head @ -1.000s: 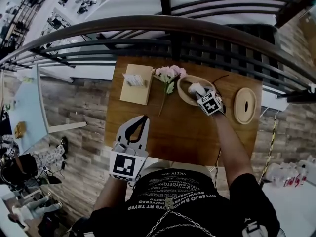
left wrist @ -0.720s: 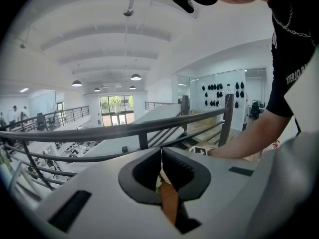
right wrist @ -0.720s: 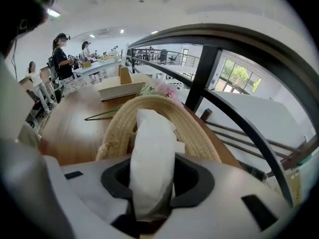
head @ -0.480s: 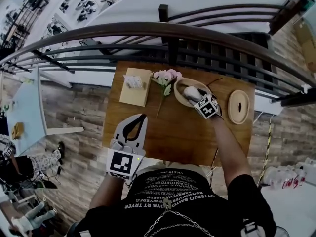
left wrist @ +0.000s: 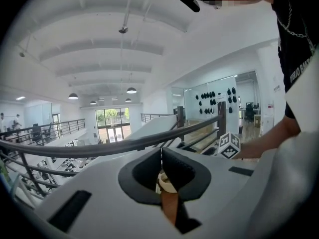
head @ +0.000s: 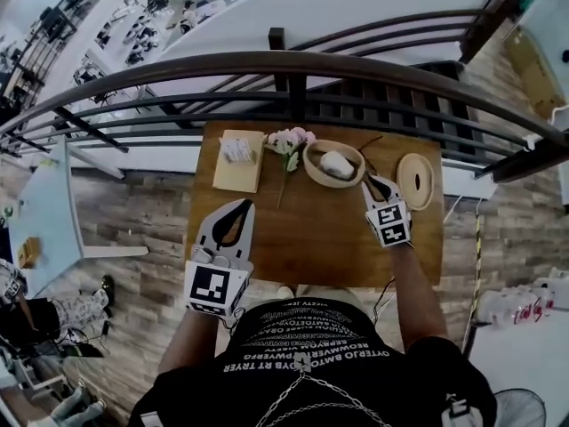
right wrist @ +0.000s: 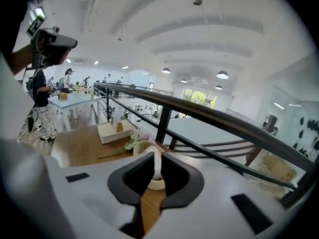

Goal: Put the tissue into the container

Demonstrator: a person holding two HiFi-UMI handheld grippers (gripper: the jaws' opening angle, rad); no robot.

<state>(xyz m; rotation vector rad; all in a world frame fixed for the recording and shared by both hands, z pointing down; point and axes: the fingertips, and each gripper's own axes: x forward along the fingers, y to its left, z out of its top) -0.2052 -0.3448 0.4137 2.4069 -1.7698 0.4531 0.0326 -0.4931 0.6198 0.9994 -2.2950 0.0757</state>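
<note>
A crumpled white tissue [head: 338, 165] lies inside the light wooden bowl [head: 313, 169] at the back middle of the table. My right gripper [head: 373, 183] [right wrist: 155, 158] hovers just right of the bowl and nearer to me. Its jaws are closing, a narrow slit apart with nothing between them. The bowl's rim [right wrist: 141, 146] shows just beyond its tips. My left gripper [head: 238, 208] [left wrist: 161, 153] rests over the table's front left, tips together and empty.
A tan tissue box [head: 236, 159] with a sheet sticking up sits at the back left, and pink flowers [head: 288, 140] lie beside the bowl. A round wooden lid [head: 414, 181] lies at the back right. A dark railing [head: 293, 65] runs behind the wooden table [head: 311, 238].
My right gripper has drawn back out of the bowl towards me, and the tissue stays in the bowl. The left gripper has barely moved.
</note>
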